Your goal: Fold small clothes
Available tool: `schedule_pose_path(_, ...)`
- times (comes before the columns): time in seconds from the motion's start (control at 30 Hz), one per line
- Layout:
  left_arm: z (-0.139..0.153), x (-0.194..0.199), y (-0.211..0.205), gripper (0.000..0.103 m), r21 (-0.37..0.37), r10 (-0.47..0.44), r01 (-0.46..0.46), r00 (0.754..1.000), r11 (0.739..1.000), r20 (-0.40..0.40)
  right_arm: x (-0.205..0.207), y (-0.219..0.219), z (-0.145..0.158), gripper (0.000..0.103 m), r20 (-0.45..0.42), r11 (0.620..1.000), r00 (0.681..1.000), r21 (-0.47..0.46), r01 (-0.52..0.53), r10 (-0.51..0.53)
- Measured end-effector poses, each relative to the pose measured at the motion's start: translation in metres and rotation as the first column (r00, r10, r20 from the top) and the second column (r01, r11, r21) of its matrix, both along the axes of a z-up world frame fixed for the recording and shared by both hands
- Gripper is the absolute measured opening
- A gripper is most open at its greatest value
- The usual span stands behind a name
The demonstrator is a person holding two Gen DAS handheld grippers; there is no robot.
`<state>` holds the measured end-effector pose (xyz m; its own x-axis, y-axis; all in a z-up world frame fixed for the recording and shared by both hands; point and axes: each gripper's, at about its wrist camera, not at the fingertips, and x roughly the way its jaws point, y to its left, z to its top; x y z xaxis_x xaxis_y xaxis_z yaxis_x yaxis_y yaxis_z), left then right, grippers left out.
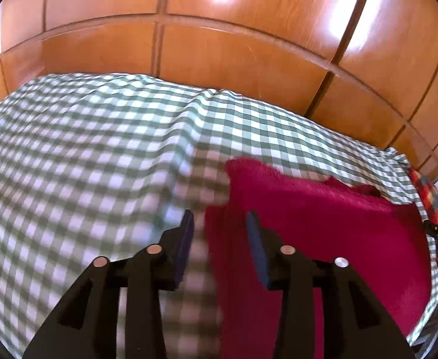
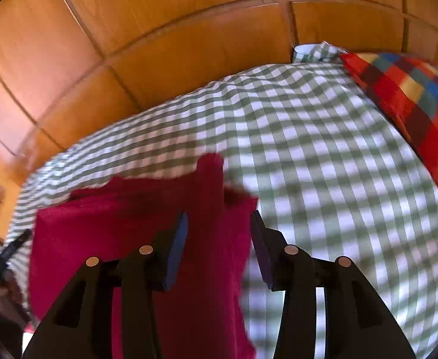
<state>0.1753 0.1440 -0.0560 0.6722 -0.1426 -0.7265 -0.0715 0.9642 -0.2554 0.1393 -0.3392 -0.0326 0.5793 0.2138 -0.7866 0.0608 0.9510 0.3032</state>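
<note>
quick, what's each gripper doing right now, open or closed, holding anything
Left gripper: open, jaws apart over the left edge of the red garment, gripping nothing.
Right gripper: open, jaws apart astride the garment's right edge, pads not pressing it.

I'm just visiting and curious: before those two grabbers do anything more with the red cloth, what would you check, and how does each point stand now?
1. Left gripper open: ok, pads apart.
2. Right gripper open: ok.
3. Red cloth edge between the left pads: ok, not pinched.
4. Cloth between the right pads: ok, not pinched.
5. Cloth lying flat on the checked sheet: not ok, far edge bunched.
6. Pillow clear of the cloth: ok.
</note>
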Motion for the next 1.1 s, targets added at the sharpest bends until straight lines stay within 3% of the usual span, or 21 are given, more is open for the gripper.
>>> schedule_pose_path(0.2, -0.010, -0.078, 0.021, 0.060, -0.141, -0.018, 0.021, 0.999, 0.990, 0.027, -0.083, -0.004, -0.006, 0.042, -0.019, 0.994, 0.998, 0.095, -0.050, 0.052)
schedule_pose_path(0.33, -0.025, -0.121, 0.017, 0.064, -0.225, -0.055, 0.057, 0.998, 0.973, 0.011, -0.120, 0.002, -0.018, 0.042, -0.042, 0.990, 0.996, 0.115, -0.076, 0.082)
schedule_pose_path(0.5, -0.040, -0.126, -0.005, 0.061, -0.230, -0.094, 0.092, 0.996, 0.969, 0.000, -0.128, 0.009, -0.042, 0.039, -0.073, 0.990, 0.995, 0.129, -0.054, 0.064)
schedule_pose_path(0.63, -0.046, -0.117, -0.012, 0.019, -0.211, -0.121, 0.114, 0.992, 0.971, -0.023, -0.128, 0.013, -0.039, 0.012, -0.062, 0.993, 0.996, 0.102, -0.054, 0.061)
schedule_pose_path(0.7, -0.043, -0.118, -0.008, 0.009, -0.213, -0.122, 0.114, 0.992, 0.970, -0.025, -0.130, 0.015, -0.029, 0.011, -0.041, 0.995, 0.996, 0.075, -0.072, 0.076)
schedule_pose_path(0.87, -0.026, -0.134, -0.005, 0.007, -0.175, -0.157, 0.151, 0.987, 0.973, -0.022, -0.148, 0.013, -0.009, 0.010, -0.013, 0.993, 0.994, 0.034, -0.109, 0.110)
schedule_pose_path(1.1, -0.032, -0.176, -0.011, 0.008, -0.178, -0.177, 0.161, 0.981, 0.971, -0.076, -0.176, 0.007, -0.032, 0.010, -0.110, 0.991, 0.985, 0.019, -0.129, 0.130)
